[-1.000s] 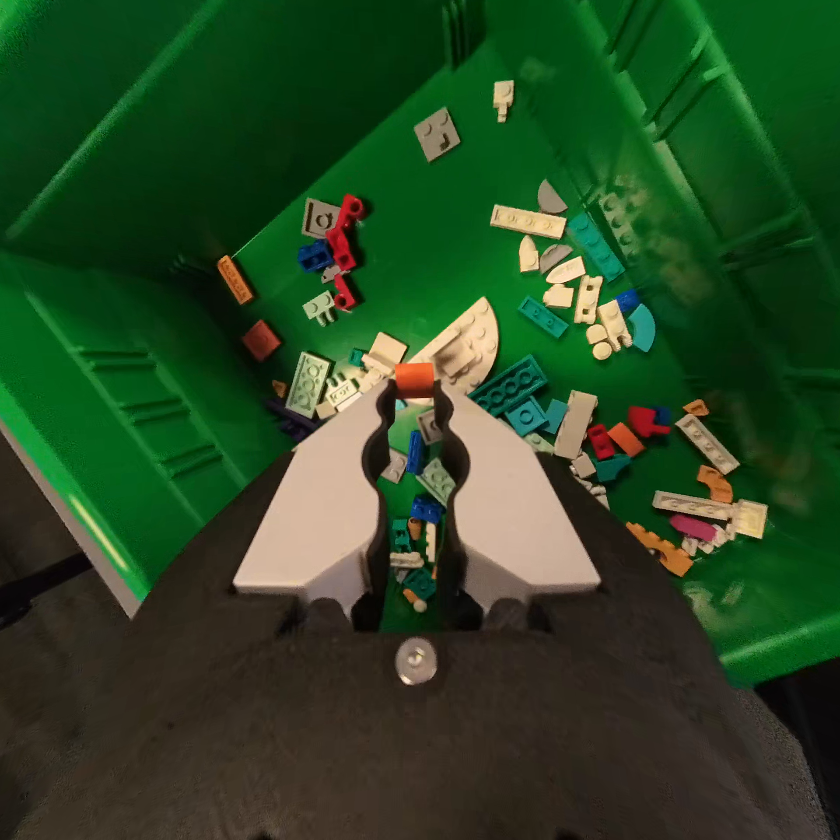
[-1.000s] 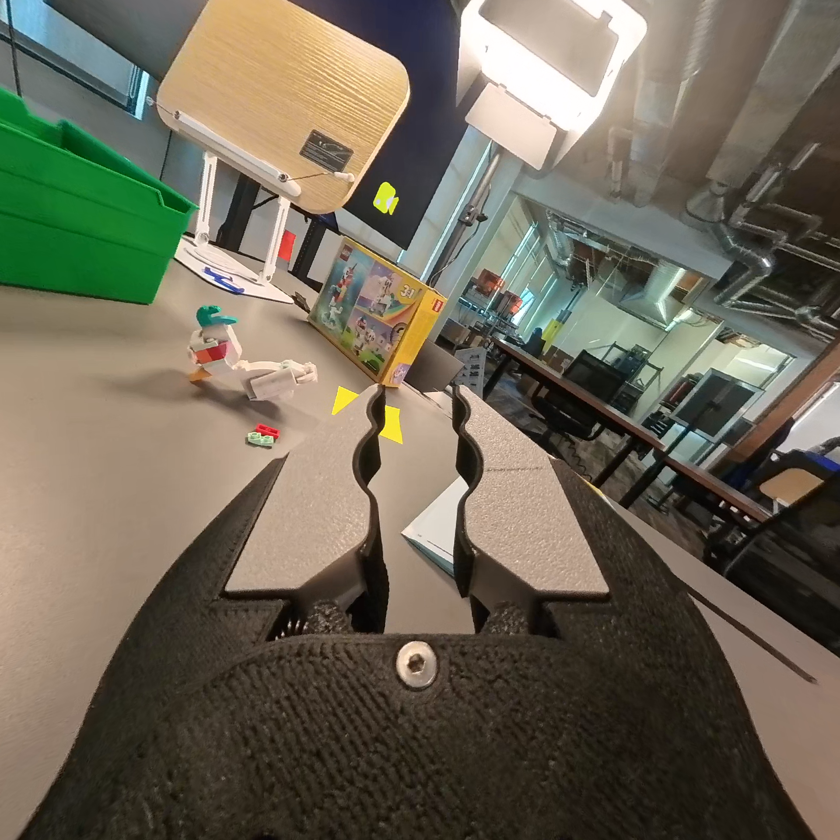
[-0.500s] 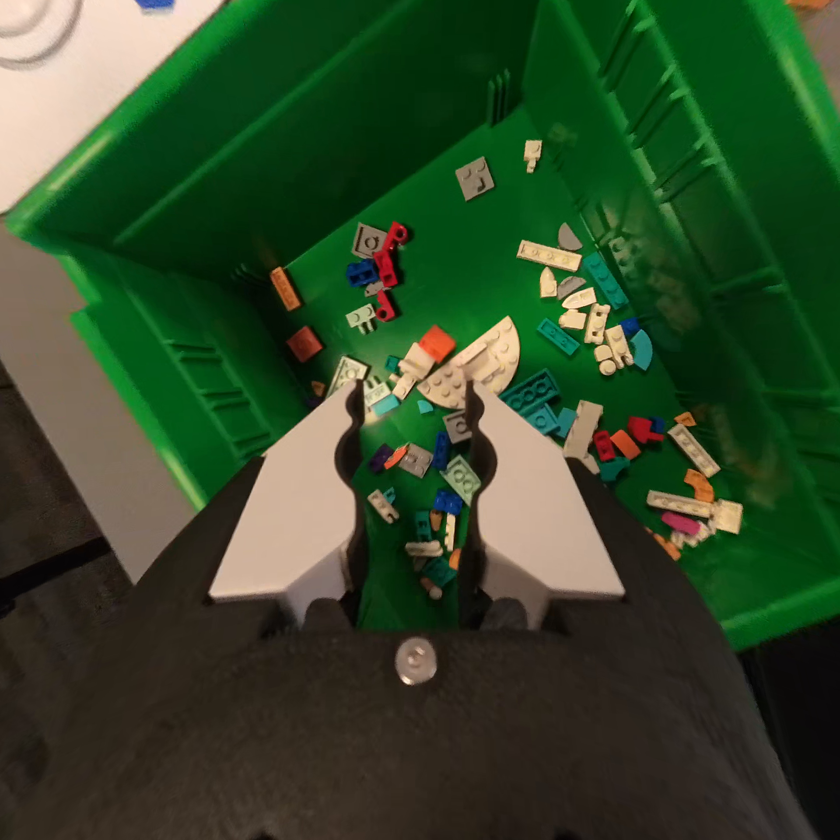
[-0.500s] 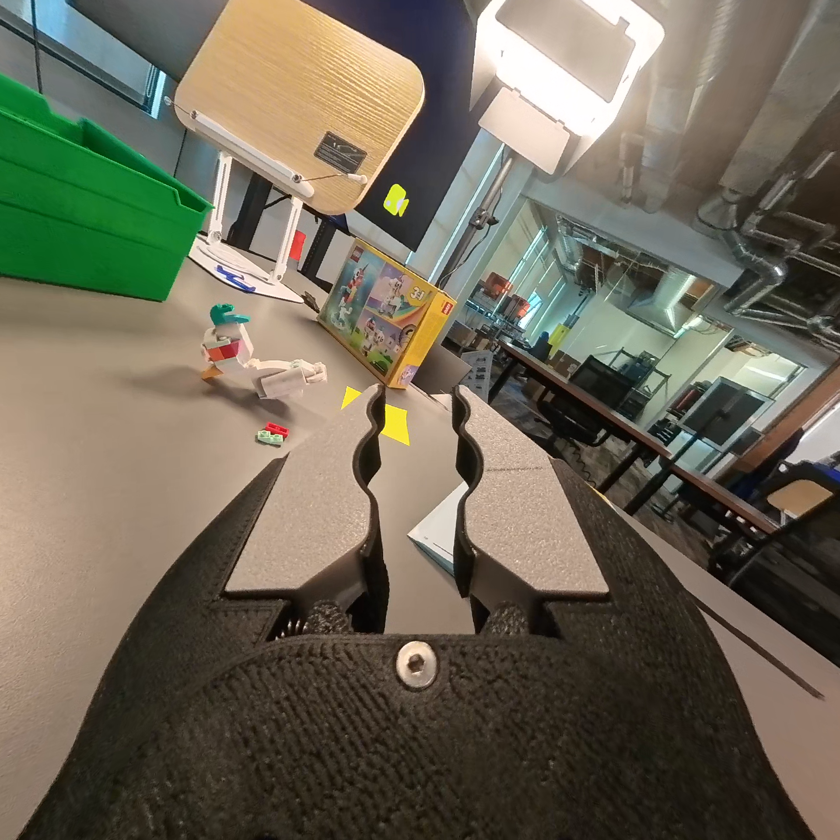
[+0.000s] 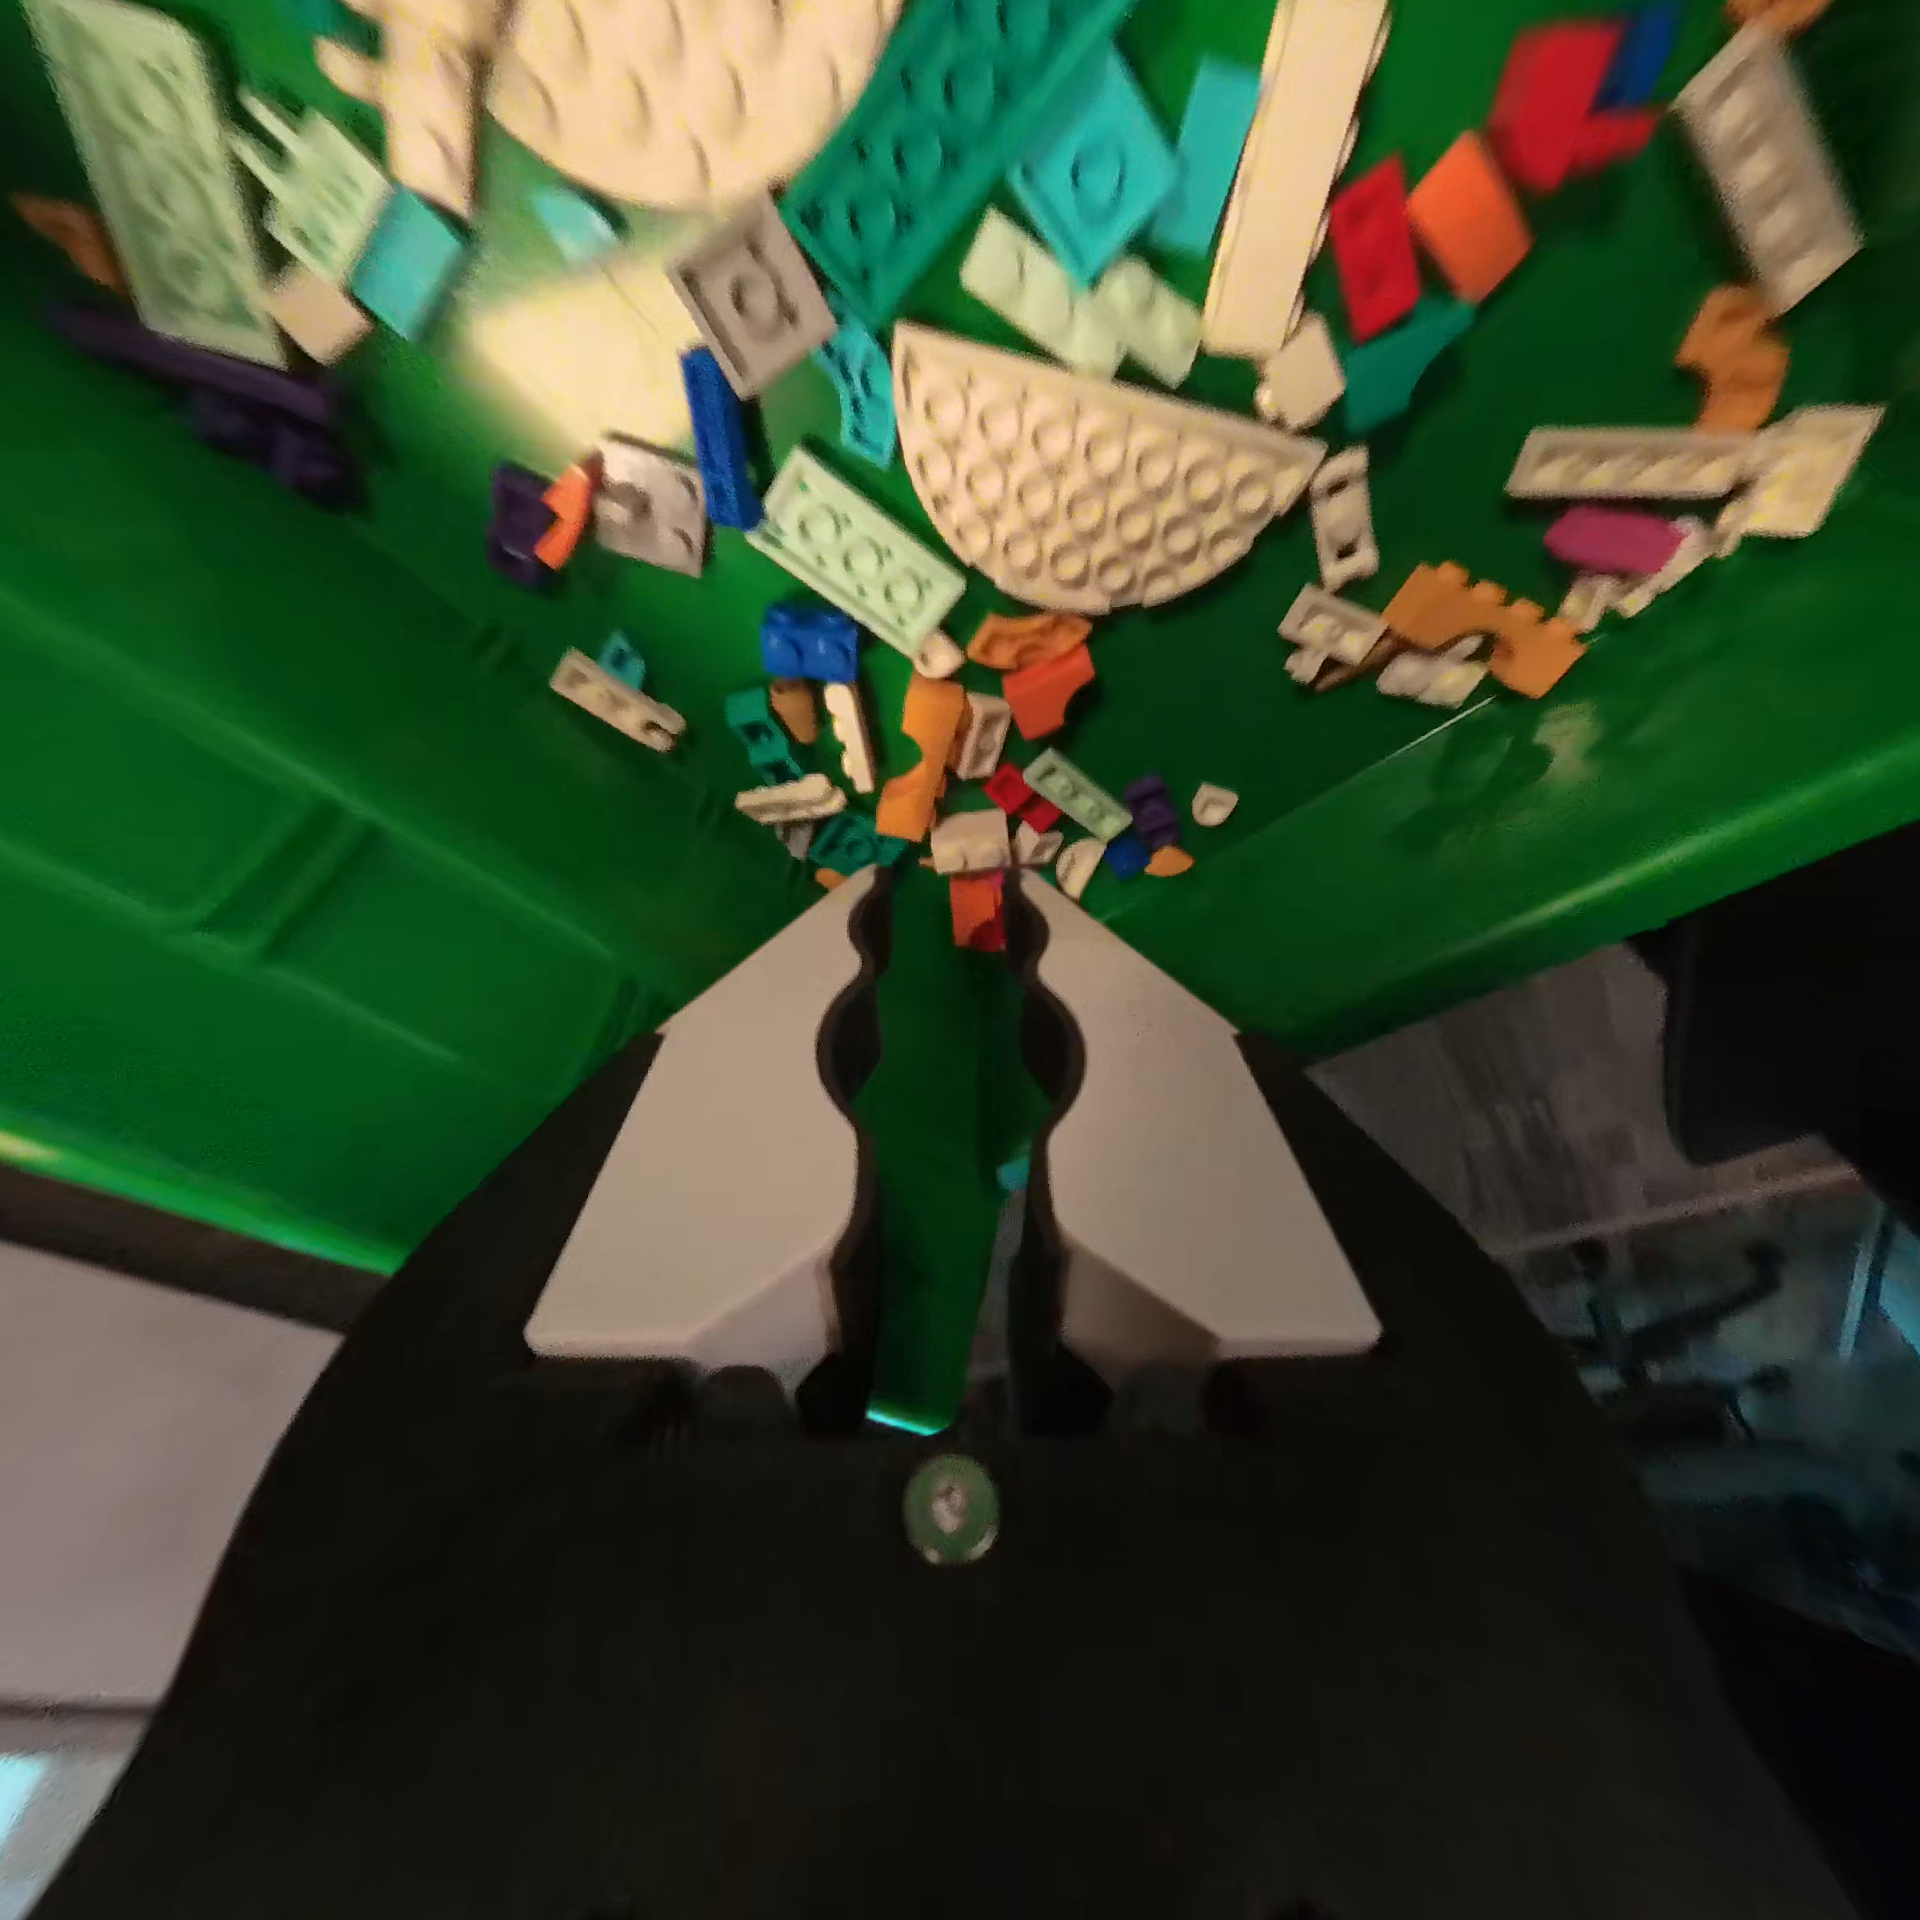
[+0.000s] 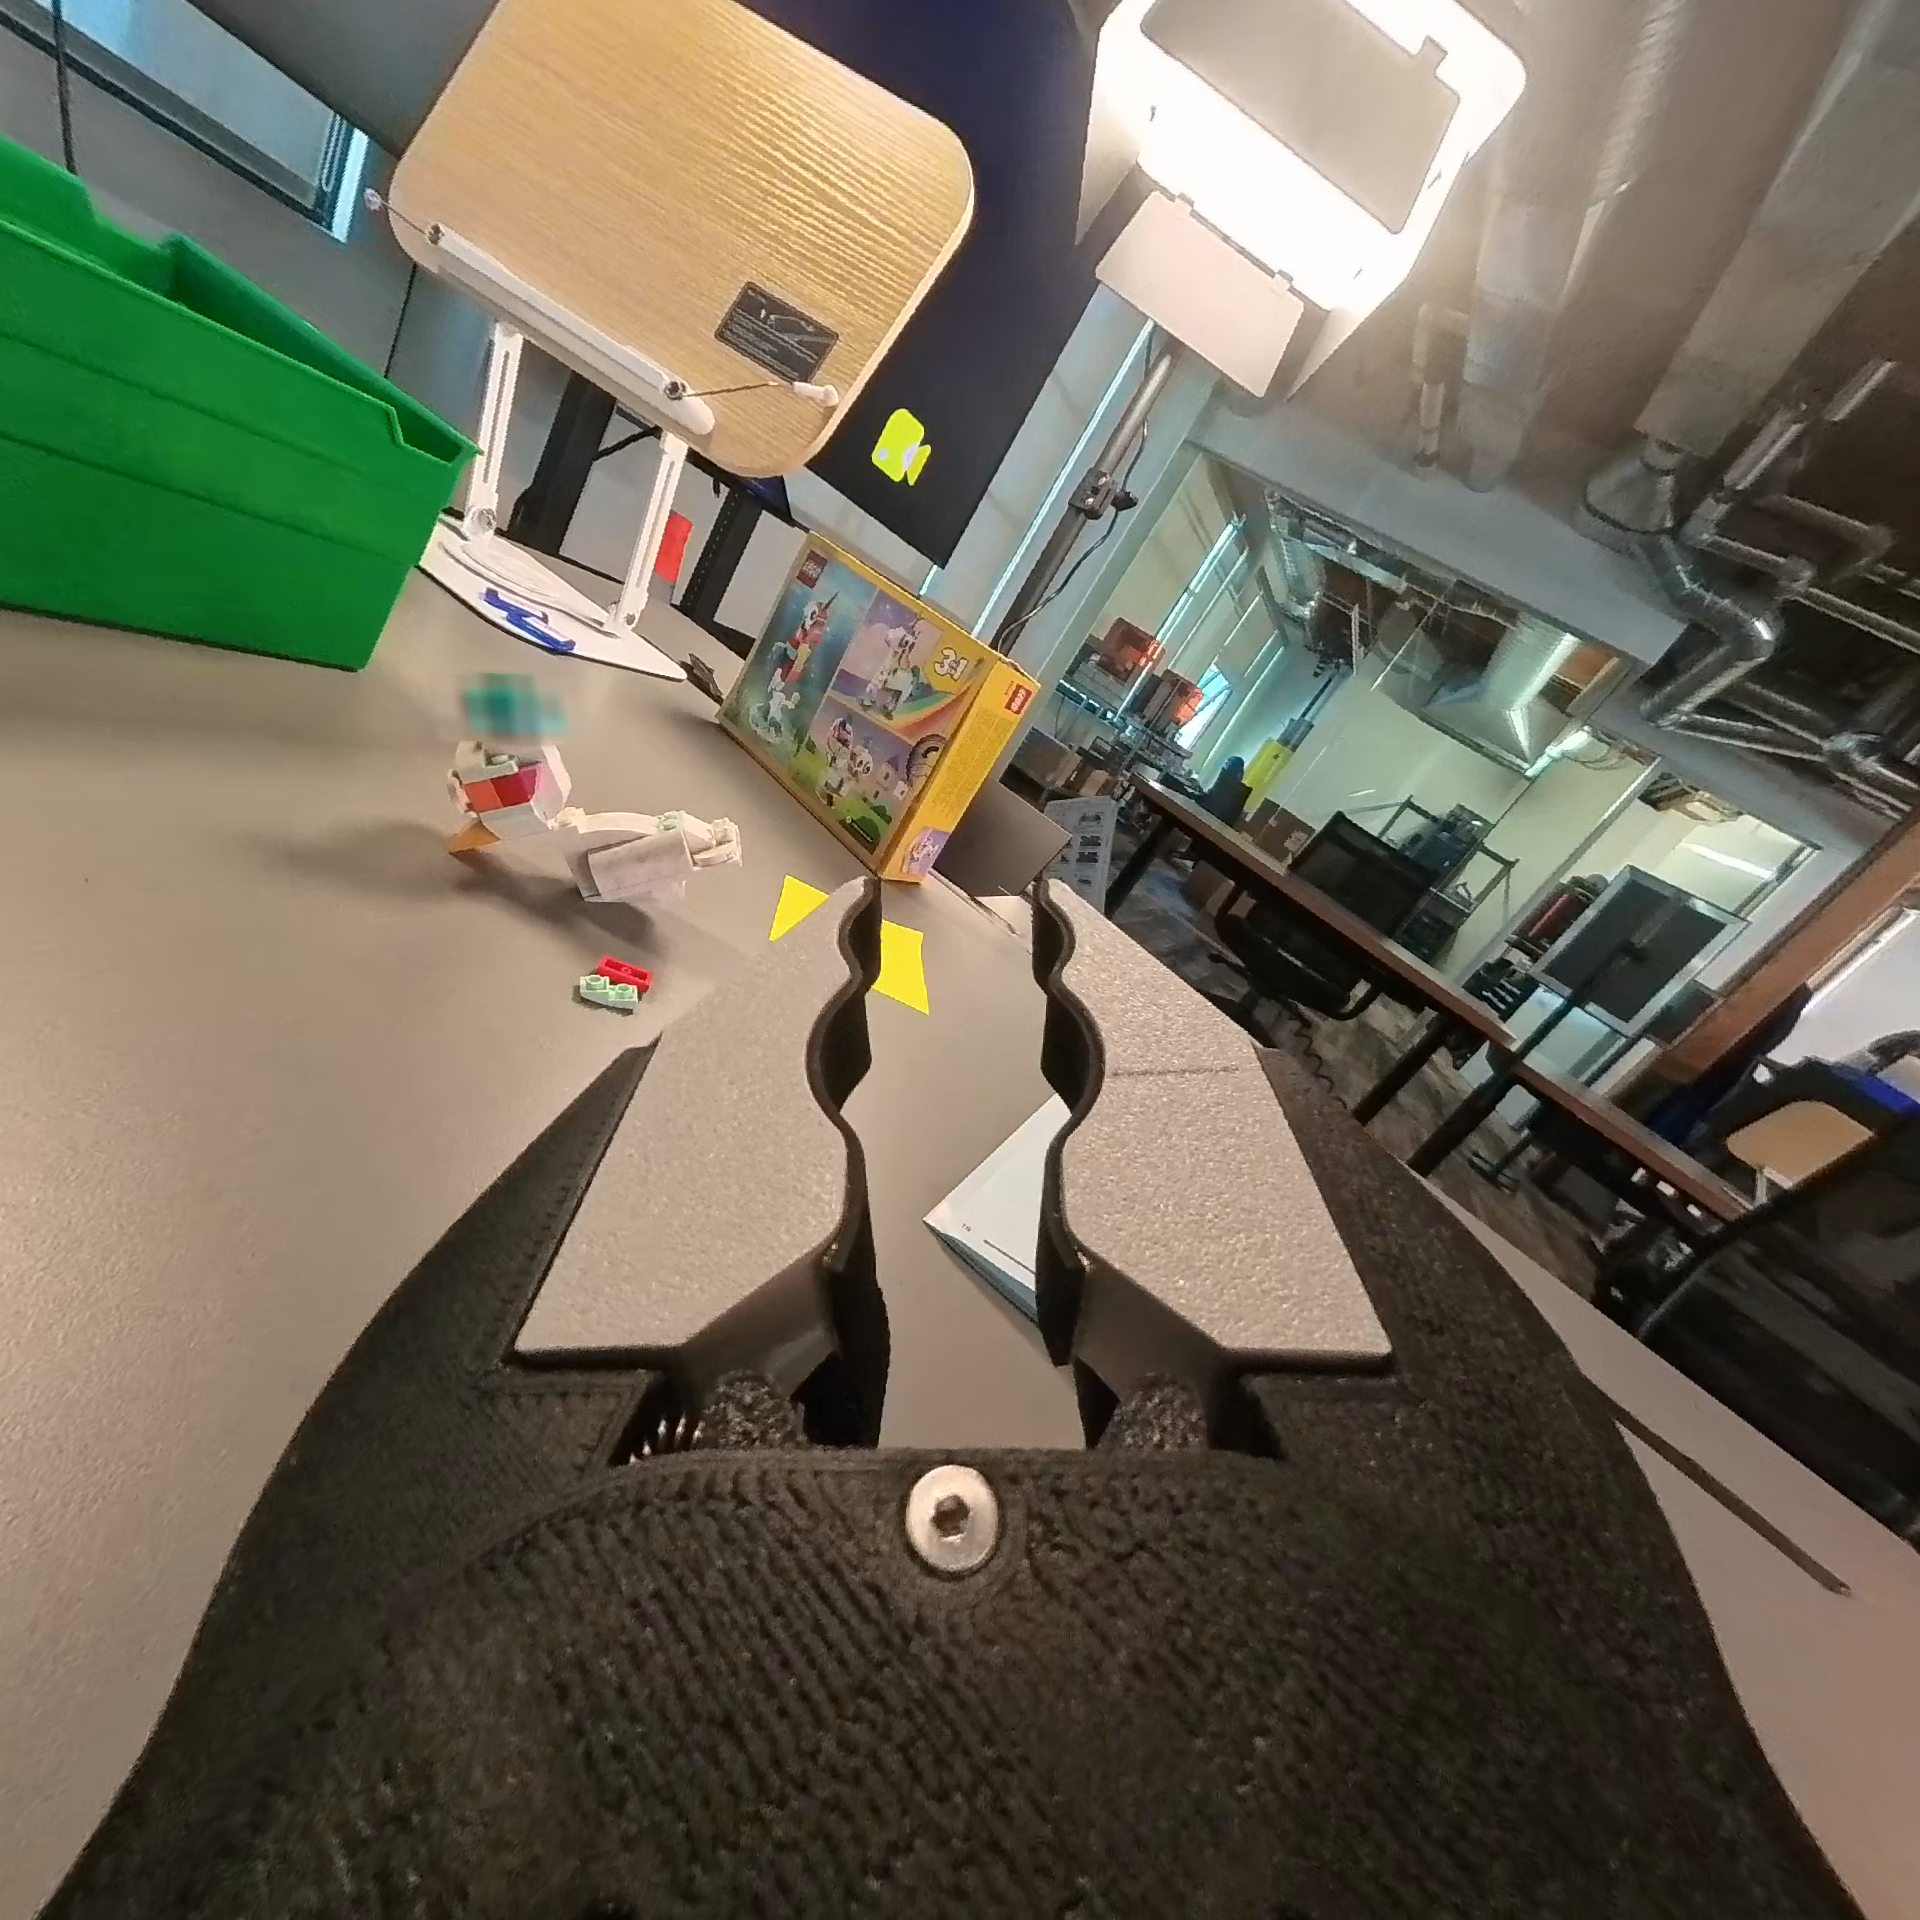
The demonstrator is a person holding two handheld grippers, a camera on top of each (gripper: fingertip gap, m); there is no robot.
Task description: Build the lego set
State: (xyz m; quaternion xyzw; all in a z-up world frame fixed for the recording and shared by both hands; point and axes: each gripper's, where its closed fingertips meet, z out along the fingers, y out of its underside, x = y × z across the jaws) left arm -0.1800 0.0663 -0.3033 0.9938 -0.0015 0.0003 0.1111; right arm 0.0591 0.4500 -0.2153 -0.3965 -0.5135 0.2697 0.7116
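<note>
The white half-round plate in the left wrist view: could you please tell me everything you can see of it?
The white half-round plate is a flat semicircle of cream-white plastic, its visible face covered with rows of ring-shaped sockets, so it seems to lie underside up. It rests on the floor of the green bin among loose bricks, straight edge away from the camera, curved edge toward it. A pale green plate lies close at its left, and an orange piece sits just beyond the curve. The left tool is open and apart from it.

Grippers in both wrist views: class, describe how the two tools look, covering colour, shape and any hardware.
The left gripper and right gripper match: pale grey wedge-shaped fingers with dark, wavy inner edges, set in a black textured body. A silver hex screw sits at the centre of each body. No cables or sleeves show.
</note>
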